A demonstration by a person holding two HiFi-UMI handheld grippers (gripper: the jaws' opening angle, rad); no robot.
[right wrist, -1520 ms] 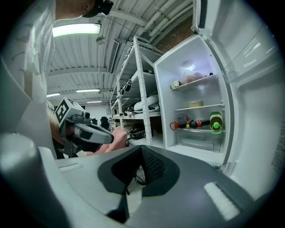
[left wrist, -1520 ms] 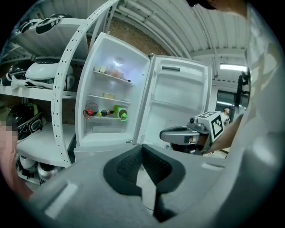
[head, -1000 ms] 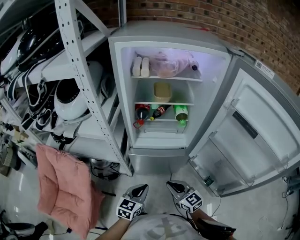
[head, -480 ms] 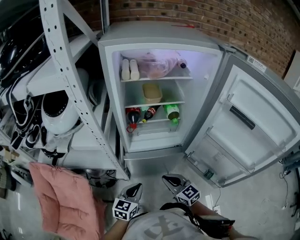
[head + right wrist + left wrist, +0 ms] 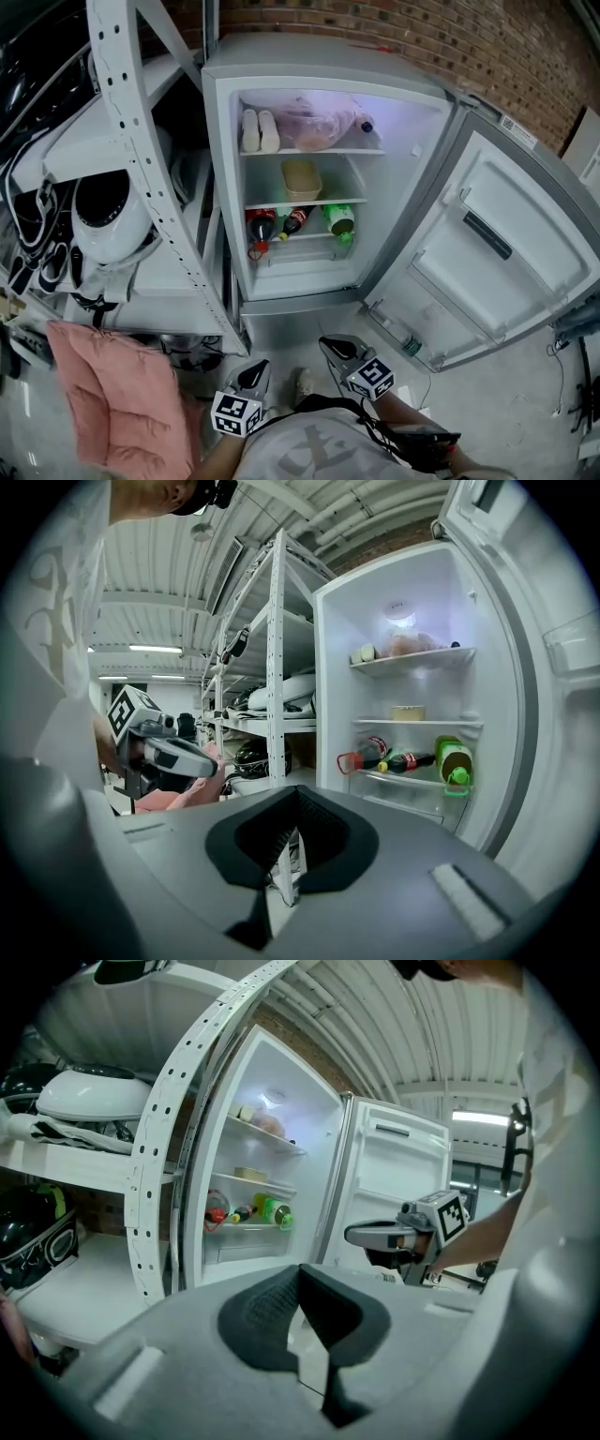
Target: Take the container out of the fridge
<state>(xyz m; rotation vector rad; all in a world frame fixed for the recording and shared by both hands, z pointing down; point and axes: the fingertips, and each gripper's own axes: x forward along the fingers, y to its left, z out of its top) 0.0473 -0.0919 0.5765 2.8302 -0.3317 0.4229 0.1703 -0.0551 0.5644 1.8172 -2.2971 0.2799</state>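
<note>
The grey fridge (image 5: pixel 319 75) stands open against a brick wall, its interior lit, and its door (image 5: pixel 497 253) is swung wide to the right with bare door racks. Just left of the fridge stands a white perforated-metal shelving rack (image 5: pixel 141 141), whose shelves carry a rounded white appliance (image 5: pixel 103 211) and dark cables. A pink cushion (image 5: pixel 122 394) lies on the floor at the rack's foot. On the fridge's top shelf a clear bag (image 5: pixel 314 127) with something pinkish inside fills the middle, with two pale upright items (image 5: pixel 259 131) at the shelf's left end. The container (image 5: pixel 302 178), a shallow tan tub with a lid, sits alone on the middle shelf, about midway between its left and right edges, untouched. On the shelf below it lie three bottles on their sides, caps toward the front edge: a red-capped cola bottle (image 5: pixel 261 225) at the left, a slimmer dark bottle (image 5: pixel 295 222) in the middle and a green bottle (image 5: pixel 338 218) at the right. The person stands on the floor in front of the fridge, well apart from it, with both tools held low near the body. The left tool (image 5: pixel 255 367) has its jaws brought together with nothing between them, and the right tool (image 5: pixel 330 345) beside it is likewise closed and empty; both point toward the fridge.
</note>
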